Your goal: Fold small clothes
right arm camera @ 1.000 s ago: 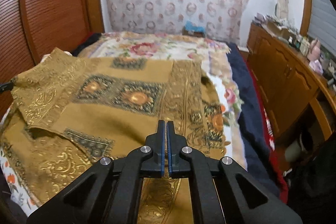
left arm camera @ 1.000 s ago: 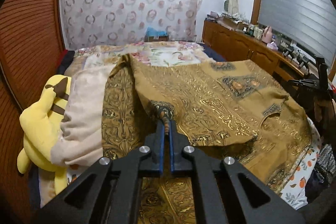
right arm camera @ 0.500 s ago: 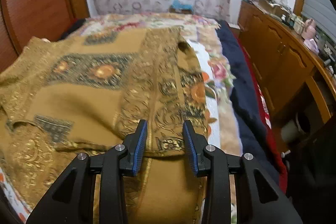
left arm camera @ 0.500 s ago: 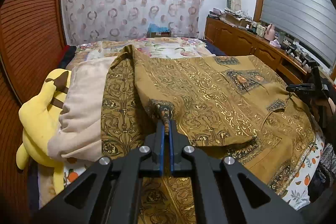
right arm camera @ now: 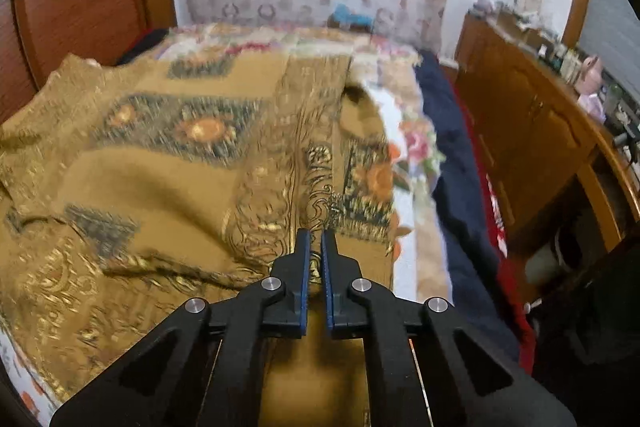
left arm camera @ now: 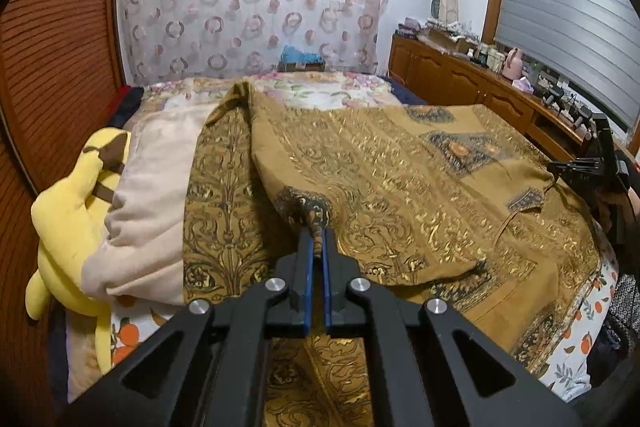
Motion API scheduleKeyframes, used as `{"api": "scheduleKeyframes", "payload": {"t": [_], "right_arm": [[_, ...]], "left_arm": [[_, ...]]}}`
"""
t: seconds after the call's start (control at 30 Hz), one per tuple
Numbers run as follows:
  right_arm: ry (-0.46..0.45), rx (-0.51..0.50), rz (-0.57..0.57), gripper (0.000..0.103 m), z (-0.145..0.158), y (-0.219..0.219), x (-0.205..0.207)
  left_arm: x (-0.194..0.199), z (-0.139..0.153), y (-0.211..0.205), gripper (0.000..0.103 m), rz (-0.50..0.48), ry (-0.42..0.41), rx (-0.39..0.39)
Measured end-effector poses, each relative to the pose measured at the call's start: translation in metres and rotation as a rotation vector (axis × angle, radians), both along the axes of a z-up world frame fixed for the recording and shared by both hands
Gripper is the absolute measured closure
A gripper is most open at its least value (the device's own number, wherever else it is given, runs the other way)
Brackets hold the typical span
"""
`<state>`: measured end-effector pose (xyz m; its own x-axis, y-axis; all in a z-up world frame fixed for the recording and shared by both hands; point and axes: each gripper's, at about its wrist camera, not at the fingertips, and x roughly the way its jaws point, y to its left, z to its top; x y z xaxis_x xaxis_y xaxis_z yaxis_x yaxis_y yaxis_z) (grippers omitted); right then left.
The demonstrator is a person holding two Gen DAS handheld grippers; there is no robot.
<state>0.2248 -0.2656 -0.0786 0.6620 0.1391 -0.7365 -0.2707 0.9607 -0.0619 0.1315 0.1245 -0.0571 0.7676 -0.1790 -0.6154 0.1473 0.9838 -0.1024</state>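
A mustard-gold patterned garment (left arm camera: 400, 187) lies spread over the bed; it also fills the left of the right wrist view (right arm camera: 160, 167). My left gripper (left arm camera: 316, 247) is shut on a bunched corner of the garment and holds that flap lifted over the rest. My right gripper (right arm camera: 315, 247) is shut on the garment's edge near the bed's right side. The right gripper also shows at the right edge of the left wrist view (left arm camera: 588, 167).
A yellow plush toy (left arm camera: 68, 219) and a beige pillow (left arm camera: 148, 195) lie left of the garment. A floral bedsheet (left arm camera: 320, 91) covers the far bed. A wooden cabinet (right arm camera: 532, 131) stands on the right, a wooden wall (left arm camera: 48, 67) on the left.
My right gripper opened over the garment's edge, then closed on it. My left gripper kept its hold and drew the flap slightly toward me.
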Motion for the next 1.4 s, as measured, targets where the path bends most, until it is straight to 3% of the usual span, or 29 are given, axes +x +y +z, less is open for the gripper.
{"api": "scheduleKeyframes", "payload": {"t": [0.1,0.43,0.83,1.0,1.17,1.4], "right_arm": [[-0.058,0.038,0.010,0.101,0.020,0.001,-0.010],[-0.081,0.088,0.101,0.101,0.053,0.007,-0.054],[-0.076,0.097,0.151,0.101,0.072,0.009,-0.131],[-0.036,0.088,0.153,0.101,0.062,0.009,-0.147],[0.041,0.055,0.131,0.101,0.025,0.009,-0.150],[0.067,0.031,0.121,0.101,0.008,0.009,-0.147]], "left_arm": [[-0.005,0.012,0.003,0.102,0.011,-0.042,-0.029],[-0.035,0.040,0.015,0.102,0.021,-0.096,-0.067],[-0.098,0.028,0.036,0.102,0.065,-0.085,-0.103],[-0.110,0.008,0.044,0.102,0.102,-0.029,-0.077],[-0.105,-0.021,0.046,0.102,0.129,0.060,-0.076],[-0.103,-0.033,0.042,0.101,0.145,0.098,-0.065]]}}
